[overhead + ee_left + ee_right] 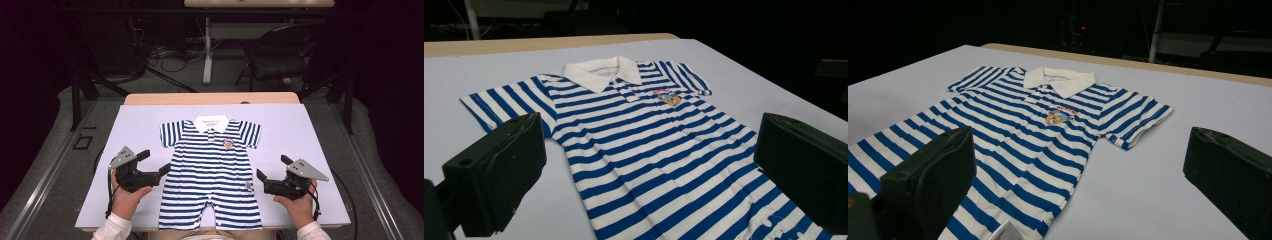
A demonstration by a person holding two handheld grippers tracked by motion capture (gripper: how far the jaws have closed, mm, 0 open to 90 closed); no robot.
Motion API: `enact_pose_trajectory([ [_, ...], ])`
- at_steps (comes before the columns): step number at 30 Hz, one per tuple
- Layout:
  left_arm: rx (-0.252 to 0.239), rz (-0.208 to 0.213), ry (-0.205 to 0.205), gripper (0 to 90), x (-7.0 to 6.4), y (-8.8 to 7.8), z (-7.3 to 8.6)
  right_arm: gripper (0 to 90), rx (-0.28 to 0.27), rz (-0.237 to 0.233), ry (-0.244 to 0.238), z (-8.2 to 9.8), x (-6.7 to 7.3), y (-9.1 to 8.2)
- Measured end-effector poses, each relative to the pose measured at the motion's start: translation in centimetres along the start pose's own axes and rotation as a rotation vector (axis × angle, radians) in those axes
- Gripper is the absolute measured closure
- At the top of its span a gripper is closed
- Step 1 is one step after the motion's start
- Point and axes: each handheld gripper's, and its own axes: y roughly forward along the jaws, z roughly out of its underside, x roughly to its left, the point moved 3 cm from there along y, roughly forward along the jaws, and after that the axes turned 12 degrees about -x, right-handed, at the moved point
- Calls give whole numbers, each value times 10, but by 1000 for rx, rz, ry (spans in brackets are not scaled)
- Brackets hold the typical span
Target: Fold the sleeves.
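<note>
A blue-and-white striped baby romper [211, 170] with a white collar lies flat in the middle of the pale sheet on the table [145, 125]. The same romper [644, 150] spreads ahead of the jaws in the left gripper view, and the romper [1023, 130] lies to the left in the right gripper view. My left gripper [154, 162] rests at the garment's left edge, open, nothing between its jaws. My right gripper [272, 168] sits just off the right edge, open too and holding nothing. Both point inward toward the cloth.
A small badge [228, 142] marks the romper's chest. A label [248, 186] shows at its right hem. Behind the table stand a dark chair [280, 55] and a white desk leg [207, 50], with cables on the floor. Bare sheet lies on both sides.
</note>
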Motion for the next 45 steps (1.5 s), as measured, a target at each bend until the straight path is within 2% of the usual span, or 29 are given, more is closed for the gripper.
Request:
enact_pose_trajectory([
  [10, 15, 19, 12, 3, -8, 16, -19, 5, 0, 2, -9, 0, 5, 1],
  [12, 29, 3, 23, 3, -8, 22, -22, 6, 7, 0, -12, 1, 5, 2],
  [15, 49, 2, 33, 3, -7, 30, -27, 6, 9, -3, -6, 1, 5, 3],
  [25, 81, -38, -49, 9, 7, 55, -47, 12, 5, 3, 3, 1, 2, 1],
  [28, 84, -60, -57, 28, 12, 62, -54, 13, 9, 1, -3, 1, 2, 1],
  [32, 100, -89, -43, 52, 17, 71, -62, 13, 12, -1, -4, 2, 3, 2],
  [40, 128, -132, -77, 110, 30, 90, -78, 14, 9, 1, 3, 1, 1, 3],
  [45, 118, -153, -114, 154, 38, 98, -87, 14, 9, 0, -5, 1, 1, 2],
])
